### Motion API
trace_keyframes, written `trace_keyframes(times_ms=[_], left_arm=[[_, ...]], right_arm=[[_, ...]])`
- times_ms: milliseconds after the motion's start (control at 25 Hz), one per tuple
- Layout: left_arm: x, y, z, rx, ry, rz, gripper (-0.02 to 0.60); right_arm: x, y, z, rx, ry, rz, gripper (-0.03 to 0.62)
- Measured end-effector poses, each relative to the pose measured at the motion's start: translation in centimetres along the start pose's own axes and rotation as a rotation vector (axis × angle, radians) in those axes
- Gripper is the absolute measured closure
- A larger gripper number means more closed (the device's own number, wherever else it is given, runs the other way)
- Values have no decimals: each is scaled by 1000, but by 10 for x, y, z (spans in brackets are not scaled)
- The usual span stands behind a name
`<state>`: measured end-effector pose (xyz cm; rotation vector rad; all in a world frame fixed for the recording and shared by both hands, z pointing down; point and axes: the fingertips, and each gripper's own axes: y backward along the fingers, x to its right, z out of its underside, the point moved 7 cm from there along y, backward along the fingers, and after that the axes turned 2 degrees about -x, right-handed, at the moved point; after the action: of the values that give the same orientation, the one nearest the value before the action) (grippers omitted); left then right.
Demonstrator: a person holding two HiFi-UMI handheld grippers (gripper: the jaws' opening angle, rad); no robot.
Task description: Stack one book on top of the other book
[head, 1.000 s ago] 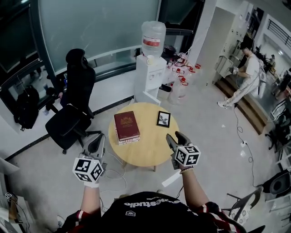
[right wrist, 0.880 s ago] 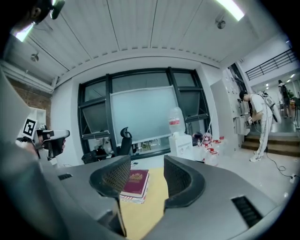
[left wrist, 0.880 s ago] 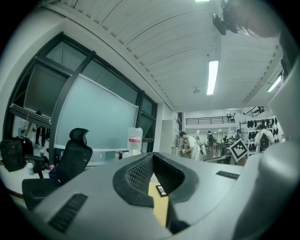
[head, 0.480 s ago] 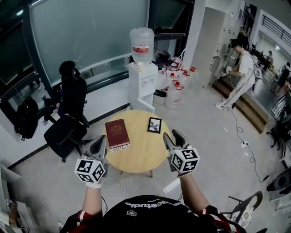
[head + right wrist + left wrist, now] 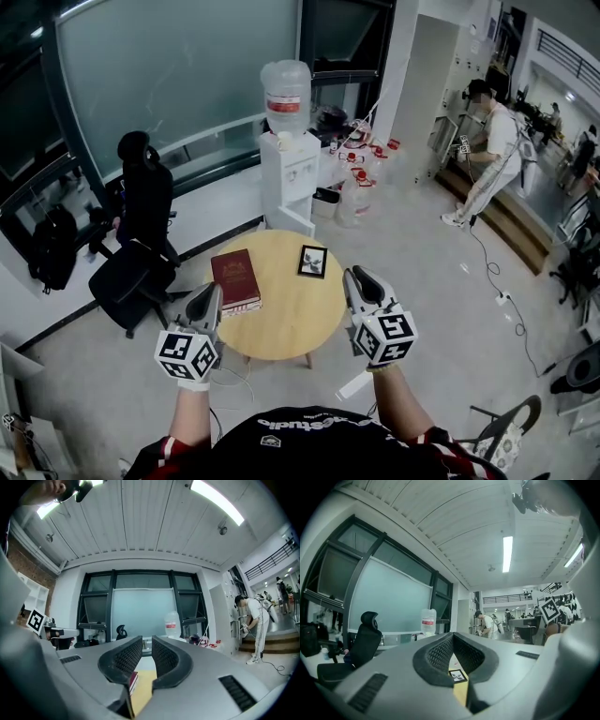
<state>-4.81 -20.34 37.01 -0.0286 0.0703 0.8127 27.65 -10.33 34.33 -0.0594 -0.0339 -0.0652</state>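
A thick red book (image 5: 234, 278) lies on the left part of the round wooden table (image 5: 286, 323). A small black book with a pale cover picture (image 5: 312, 261) lies apart from it at the table's far right. My left gripper (image 5: 208, 300) hovers off the table's near left edge, jaws together and empty. My right gripper (image 5: 361, 282) hangs off the near right edge; its jaws are closing to a narrow gap with nothing between them. The left gripper view shows its tips (image 5: 452, 634) meeting above the black book (image 5: 457, 675). Below the right gripper (image 5: 146, 638), the red book (image 5: 133, 680) peeks through.
A water dispenser (image 5: 286, 159) and spare jugs (image 5: 356, 178) stand beyond the table. A black office chair (image 5: 127, 272) with a seated person in black (image 5: 141, 187) is at the left. Another person (image 5: 492, 141) stands at the far right. Cables and a white strip (image 5: 352, 382) lie on the floor.
Both grippers have drawn back from the table toward me and risen. The right gripper's jaws have narrowed from wide open to a slim gap. The books have not moved.
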Motion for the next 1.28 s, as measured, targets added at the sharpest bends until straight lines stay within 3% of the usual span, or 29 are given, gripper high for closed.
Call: trace_keyframes(times_ms=[440,1280], left_arm=[[1,0,-1,-1,-3,5,566],[5,-7,2,-2,-7,29,566]], right_arm=[[-3,0,-9,5,49,24,564],[1,7,-7,2,88,83,566]])
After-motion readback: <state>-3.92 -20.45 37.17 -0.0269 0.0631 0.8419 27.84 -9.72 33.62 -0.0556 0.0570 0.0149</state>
